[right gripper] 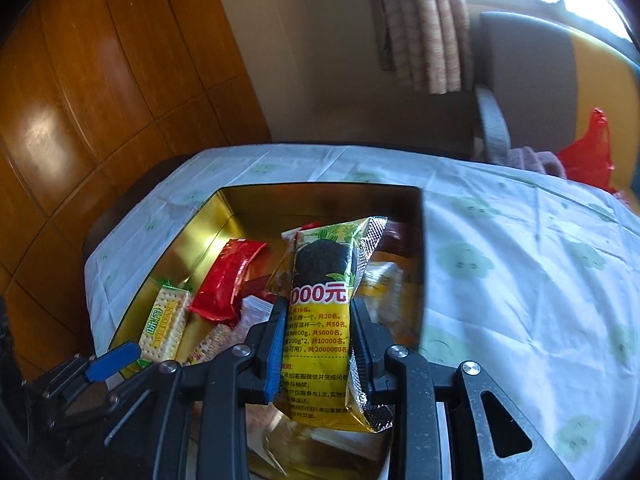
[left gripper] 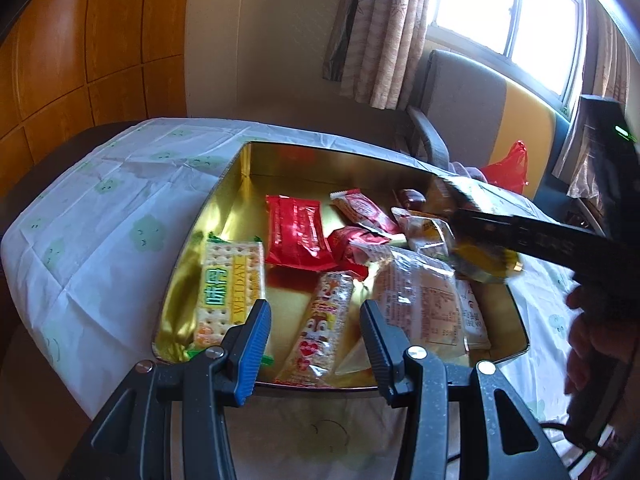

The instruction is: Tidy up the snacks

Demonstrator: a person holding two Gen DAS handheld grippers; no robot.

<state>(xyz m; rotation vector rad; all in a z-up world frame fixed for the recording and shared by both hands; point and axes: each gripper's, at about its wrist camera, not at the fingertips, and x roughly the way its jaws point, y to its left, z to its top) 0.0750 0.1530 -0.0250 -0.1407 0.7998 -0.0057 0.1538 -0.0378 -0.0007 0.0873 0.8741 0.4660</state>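
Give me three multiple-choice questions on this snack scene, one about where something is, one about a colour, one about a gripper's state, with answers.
1. Where does the cracker packet lie?
A. Inside the gold tin, by its left wall
B. On the tablecloth outside the tin
C. On the chair

2. What colour is the plastic bag beyond the table?
A. Blue
B. Red
C. White

3. What is the right gripper doing?
A. Open and empty
B. Shut on nothing
C. Shut on the yellow packet

Answers:
1 A, the crackers rest on the tin's floor against its left side.
2 B, the bag beside the chair is bright red.
3 C, both pads press the yellow packet's sides, above the tin.
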